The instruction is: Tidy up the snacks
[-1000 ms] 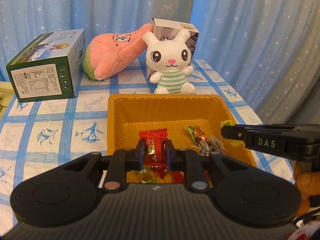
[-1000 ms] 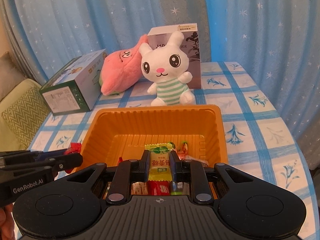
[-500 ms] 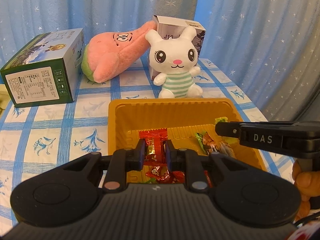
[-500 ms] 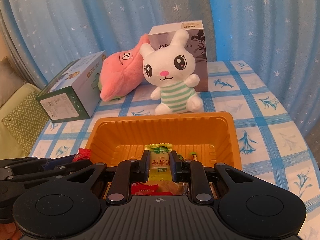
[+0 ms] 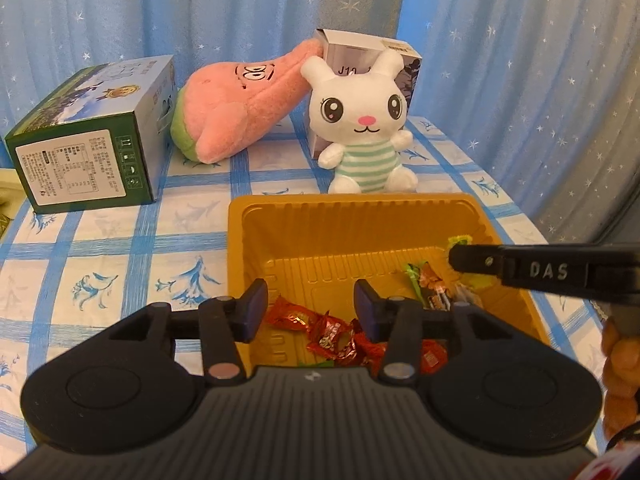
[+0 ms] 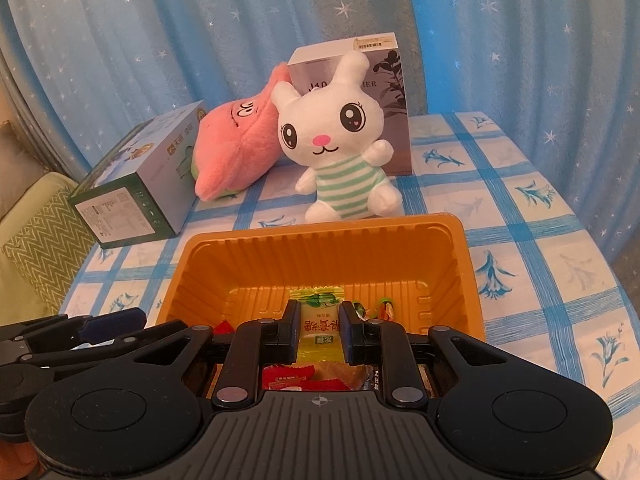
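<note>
Orange plastic tray [image 5: 360,224] sits on the tabletop [image 5: 100,264] collecting snacks — the left hand-held gripper [image 5: 308,312], jaws just opened, hangs empty over red candies [image 5: 328,332] inside; the right hand-held gripper [image 6: 320,330] pinches a yellow packet [image 6: 318,320] above the tray — likely to drop it.

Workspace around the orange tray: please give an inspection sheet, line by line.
Surface: table under a blue-checked cloth.
Job's things: orange tray holding red-wrapped candies; yellow snack packet.
Clutter: green box, pink plush, white rabbit plush, grey box.
Grippers: left gripper just opened, nothing between its fingers; right gripper clamps the yellow snack packet.
Cables: nothing seen.
Surroundings: blue star curtain.
</note>
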Action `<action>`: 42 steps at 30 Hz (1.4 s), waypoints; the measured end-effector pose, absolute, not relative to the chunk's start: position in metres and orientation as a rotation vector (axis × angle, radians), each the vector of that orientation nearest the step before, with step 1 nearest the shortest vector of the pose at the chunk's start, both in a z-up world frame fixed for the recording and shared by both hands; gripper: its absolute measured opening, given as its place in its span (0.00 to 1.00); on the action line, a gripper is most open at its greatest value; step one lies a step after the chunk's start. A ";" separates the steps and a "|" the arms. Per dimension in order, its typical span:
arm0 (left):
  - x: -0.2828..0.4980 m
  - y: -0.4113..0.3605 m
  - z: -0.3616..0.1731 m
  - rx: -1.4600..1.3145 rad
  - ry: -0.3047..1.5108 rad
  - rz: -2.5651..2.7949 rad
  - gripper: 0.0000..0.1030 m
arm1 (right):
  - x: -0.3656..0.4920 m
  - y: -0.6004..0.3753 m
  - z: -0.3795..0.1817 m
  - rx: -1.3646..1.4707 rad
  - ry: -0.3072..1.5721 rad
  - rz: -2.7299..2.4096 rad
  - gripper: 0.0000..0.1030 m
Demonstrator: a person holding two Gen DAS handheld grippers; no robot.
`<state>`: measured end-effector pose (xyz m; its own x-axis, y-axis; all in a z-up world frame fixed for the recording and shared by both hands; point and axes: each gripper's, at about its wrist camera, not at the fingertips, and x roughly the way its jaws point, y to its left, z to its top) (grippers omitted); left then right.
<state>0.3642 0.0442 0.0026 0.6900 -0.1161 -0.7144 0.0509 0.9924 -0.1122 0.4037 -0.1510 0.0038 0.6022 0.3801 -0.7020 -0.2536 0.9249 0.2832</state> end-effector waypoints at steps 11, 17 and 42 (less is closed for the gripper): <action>0.352 0.055 0.000 -0.071 0.808 -0.077 0.43 | 0.405 -0.143 0.009 0.175 0.834 0.414 0.20; 0.338 0.061 -0.001 -0.086 0.807 -0.070 0.48 | 0.401 -0.146 0.013 0.237 0.781 0.430 0.72; 0.195 0.036 0.030 -0.159 0.743 -0.029 0.98 | 0.255 -0.214 0.014 0.168 0.877 0.281 0.72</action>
